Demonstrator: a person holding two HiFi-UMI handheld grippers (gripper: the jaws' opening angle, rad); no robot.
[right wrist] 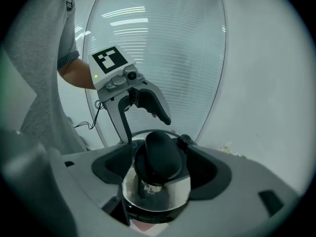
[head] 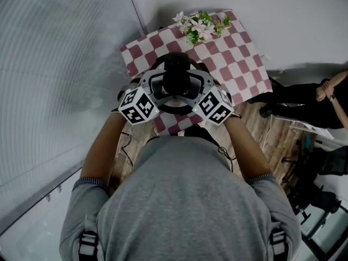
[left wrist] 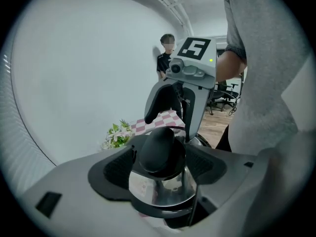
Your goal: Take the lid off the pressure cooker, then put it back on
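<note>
Straddling the black knob (left wrist: 158, 149) of the steel lid (left wrist: 163, 191), the left claw (left wrist: 160, 158) stands released, its pads clear on both sides. The right claw (right wrist: 160, 163) faces it, likewise released, astride the same knob. The lid sits on the pressure cooker (head: 175, 83), at the near end of the check-clothed worktop (head: 234, 58). Flowers (head: 200, 26) lie at the far end.

Light: bright, even, soft | Glare: white streaks (right wrist: 123, 14) at 11 o'clock, right gripper view | Edges: fisheye bend, black corners
</note>
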